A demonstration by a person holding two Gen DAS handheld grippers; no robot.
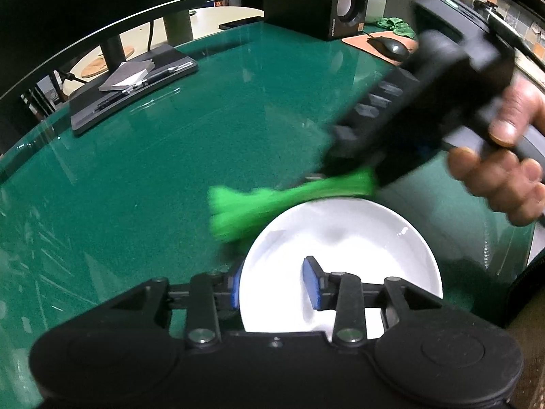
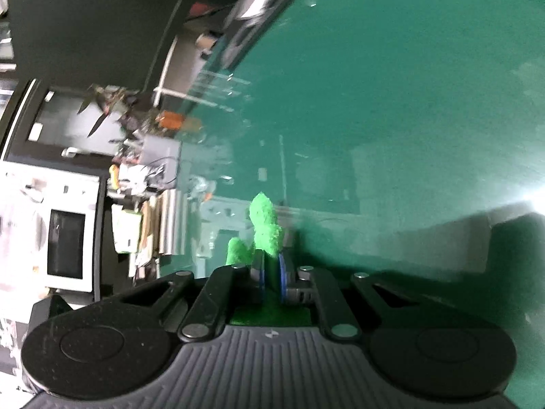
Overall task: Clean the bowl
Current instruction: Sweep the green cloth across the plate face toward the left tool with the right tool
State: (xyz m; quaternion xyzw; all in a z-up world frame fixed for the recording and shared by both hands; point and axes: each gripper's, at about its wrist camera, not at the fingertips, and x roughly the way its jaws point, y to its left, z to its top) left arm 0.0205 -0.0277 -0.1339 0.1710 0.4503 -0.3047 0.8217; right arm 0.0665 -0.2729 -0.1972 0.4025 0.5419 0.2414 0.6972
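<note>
Left claw (image 1: 276,281) spread partway, astride the near left rim of the white bowl (image 1: 357,238): one blue pad outside the rim, the other inside over the bowl's floor, neither clearly pressing. Right claw (image 2: 270,272) pressed together, pinching a bright green cloth (image 2: 265,228); in the left view, cloth (image 1: 272,201) blurred, long axis running left to right, trailing across the bowl's far left rim. Bowl upright, mouth up, on the green counter (image 1: 153,177). Wide bare counter left of and beyond the bowl; black tray (image 1: 133,81) far beyond at the counter's edge; mouse (image 1: 390,46) far beyond to the right.
</note>
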